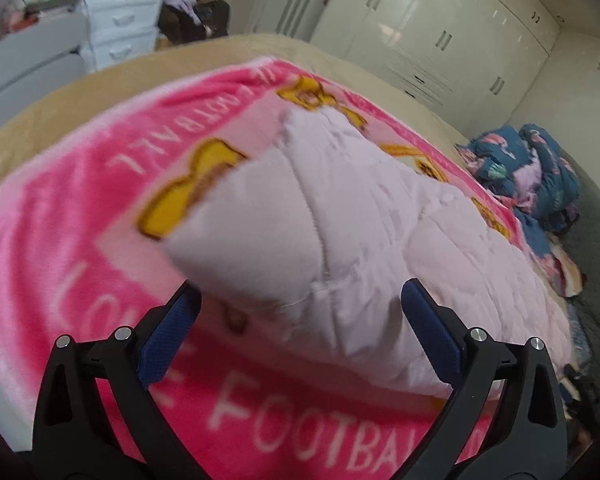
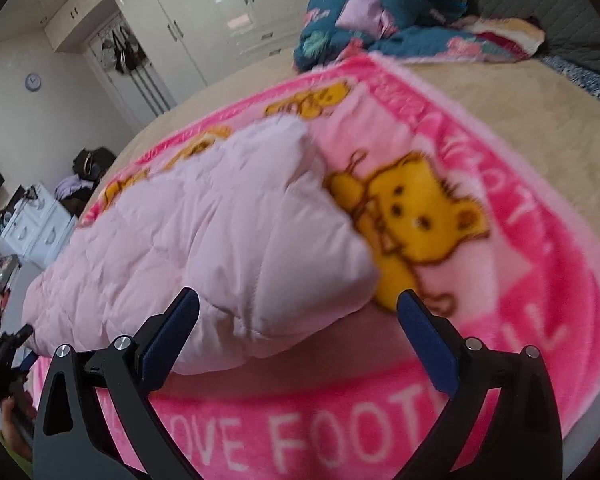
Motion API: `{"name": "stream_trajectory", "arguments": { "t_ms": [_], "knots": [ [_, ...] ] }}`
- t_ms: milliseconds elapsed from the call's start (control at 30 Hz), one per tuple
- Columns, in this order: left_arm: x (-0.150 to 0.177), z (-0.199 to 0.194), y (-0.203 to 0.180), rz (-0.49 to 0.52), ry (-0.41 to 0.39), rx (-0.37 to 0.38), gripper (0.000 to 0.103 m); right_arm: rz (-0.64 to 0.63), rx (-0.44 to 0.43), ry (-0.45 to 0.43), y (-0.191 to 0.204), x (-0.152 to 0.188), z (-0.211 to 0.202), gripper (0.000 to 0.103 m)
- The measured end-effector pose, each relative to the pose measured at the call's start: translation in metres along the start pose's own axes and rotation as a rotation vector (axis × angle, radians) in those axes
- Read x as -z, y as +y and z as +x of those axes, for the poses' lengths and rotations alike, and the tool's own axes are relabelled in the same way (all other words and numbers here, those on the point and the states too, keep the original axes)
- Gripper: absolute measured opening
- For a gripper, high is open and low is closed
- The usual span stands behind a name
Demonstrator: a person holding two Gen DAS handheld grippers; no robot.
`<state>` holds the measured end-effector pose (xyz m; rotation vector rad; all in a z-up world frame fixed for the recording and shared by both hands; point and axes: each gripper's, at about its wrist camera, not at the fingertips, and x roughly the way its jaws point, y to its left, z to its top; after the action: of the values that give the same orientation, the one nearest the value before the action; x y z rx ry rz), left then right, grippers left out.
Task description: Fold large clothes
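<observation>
The pale pink quilted padded garment (image 1: 340, 240) lies spread on a bright pink fleece blanket printed with yellow bears and white lettering (image 1: 80, 208), which covers a beige bedspread (image 2: 520, 120). It looks puffy, soft and light, likely to sag and billow when lifted, and its smooth shell may slip between pads. The best hold is probably a stitched seam or hem at the near corners, where the fabric is thinner and firmer than the stuffed panels. Its long axis runs across the bed, from one gripper's side to the other; a folded corner juts toward each camera.

The left gripper (image 1: 300, 300) has its blue-padded fingers wide apart, holding nothing, at the near edge. The right gripper (image 2: 298, 308) is likewise spread and empty, over its near corner.

A heap of dark blue patterned bedding (image 2: 364, 12) sits at the far end.
</observation>
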<state>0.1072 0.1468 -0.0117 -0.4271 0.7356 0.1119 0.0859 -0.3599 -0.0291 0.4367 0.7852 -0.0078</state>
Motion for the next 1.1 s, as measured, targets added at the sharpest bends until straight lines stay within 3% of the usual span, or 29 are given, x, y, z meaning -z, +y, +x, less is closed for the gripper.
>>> {"name": "stream_trajectory", "arguments": {
  "t_ms": [267,467,767,933,1100],
  "knots": [
    [-0.004,-0.059,-0.01,0.075,-0.124,-0.048,0.094,-0.061,0.0,-0.094,0.004,-0.002,-0.037,0.099],
    [0.0,-0.092,-0.03,0.127,-0.19,-0.047,0.094,-0.164,-0.031,-0.157,0.032,0.001,-0.063,0.099],
    [0.021,-0.114,-0.065,0.207,-0.21,0.001,0.094,-0.296,-0.107,-0.201,0.078,0.009,-0.094,0.099],
    [0.039,-0.112,-0.087,0.262,-0.172,0.057,0.094,-0.363,-0.147,-0.176,0.102,0.023,-0.101,0.099],
    [0.057,-0.104,-0.1,0.291,-0.13,0.068,0.094,-0.405,-0.168,-0.153,0.116,0.037,-0.103,0.099]
  ]
}}
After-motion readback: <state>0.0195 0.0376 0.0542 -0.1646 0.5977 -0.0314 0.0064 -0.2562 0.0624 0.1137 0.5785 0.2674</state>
